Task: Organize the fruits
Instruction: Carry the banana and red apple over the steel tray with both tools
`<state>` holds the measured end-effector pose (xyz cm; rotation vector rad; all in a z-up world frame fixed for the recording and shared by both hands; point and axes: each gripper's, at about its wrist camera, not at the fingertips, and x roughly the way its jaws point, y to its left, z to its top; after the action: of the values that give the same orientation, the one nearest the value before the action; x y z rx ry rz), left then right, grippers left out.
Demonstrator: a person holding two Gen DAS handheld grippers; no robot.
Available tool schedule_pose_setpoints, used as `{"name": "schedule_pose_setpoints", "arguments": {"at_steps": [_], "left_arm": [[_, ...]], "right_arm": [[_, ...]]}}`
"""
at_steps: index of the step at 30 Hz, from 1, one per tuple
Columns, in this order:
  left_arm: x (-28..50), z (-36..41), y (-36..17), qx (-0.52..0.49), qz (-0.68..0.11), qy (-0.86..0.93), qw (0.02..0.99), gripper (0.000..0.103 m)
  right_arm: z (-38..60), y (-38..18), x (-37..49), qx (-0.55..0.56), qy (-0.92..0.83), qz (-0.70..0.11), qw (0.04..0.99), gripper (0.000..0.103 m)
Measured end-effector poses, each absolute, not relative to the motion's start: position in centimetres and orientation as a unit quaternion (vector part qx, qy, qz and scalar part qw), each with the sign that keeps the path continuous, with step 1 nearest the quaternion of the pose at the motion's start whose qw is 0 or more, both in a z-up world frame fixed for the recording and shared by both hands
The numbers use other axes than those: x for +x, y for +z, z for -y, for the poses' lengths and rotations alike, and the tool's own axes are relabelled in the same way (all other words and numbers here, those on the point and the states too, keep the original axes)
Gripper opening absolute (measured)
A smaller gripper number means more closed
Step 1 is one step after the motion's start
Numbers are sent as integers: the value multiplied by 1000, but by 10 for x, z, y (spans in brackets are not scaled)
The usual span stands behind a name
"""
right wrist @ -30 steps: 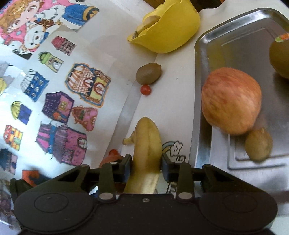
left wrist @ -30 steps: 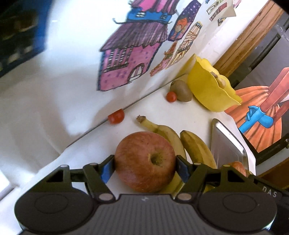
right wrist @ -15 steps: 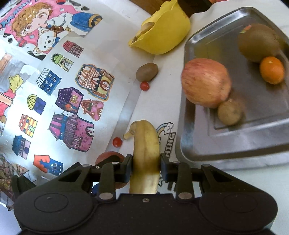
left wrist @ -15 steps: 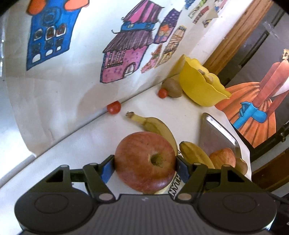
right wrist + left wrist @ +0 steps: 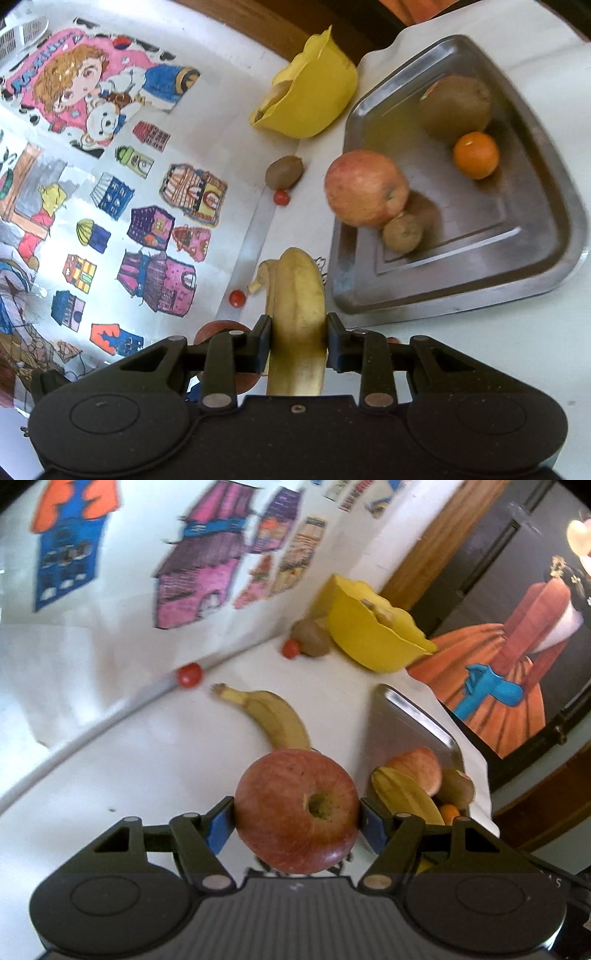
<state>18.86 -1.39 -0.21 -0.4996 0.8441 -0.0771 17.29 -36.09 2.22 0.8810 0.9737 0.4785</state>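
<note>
Roughly half done, judging by what sits in the metal tray [image 5: 546, 206] versus what's outside it. In the tray: an apple [image 5: 365, 188] near its left wall, a small kiwi [image 5: 402, 233] touching that apple, a bigger kiwi [image 5: 456, 105] toward the far end, and an orange [image 5: 475, 155] just beside the big kiwi. In transit: the left gripper [image 5: 297, 818] has its jaws clamped on both sides of a second apple [image 5: 295, 810], held off the tabletop [image 5: 147, 760] to the left of the tray; the right gripper [image 5: 299, 345] has its jaws closed on the middle of a banana [image 5: 301, 306], hanging just off the tray's near-left corner. Neither is over the tray yet, so I'd call both mid-carry. Left on the tabletop: another banana [image 5: 273, 716] left of the tray, a cherry tomato [image 5: 237, 297] further left by the edge of the sticker sheet [image 5: 110, 184], plus a loose kiwi [image 5: 284, 171] and a second tomato [image 5: 281, 198] between the tray's far-left side and the yellow bowl [image 5: 310, 99]. The bowl has something pale in it, can't tell what. Whether the bowl is a second destination is unclear. Remaining by my count: drop two held items, then four pickups.
</note>
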Motion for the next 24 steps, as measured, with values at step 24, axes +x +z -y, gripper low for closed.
{"name": "schedule_pose_setpoints", "arguments": {"at_steps": [24], "left_arm": [[222, 146, 19, -229, -407, -126, 875, 74]], "right_arm": [[508, 50, 223, 401, 171, -372, 819, 32]]}}
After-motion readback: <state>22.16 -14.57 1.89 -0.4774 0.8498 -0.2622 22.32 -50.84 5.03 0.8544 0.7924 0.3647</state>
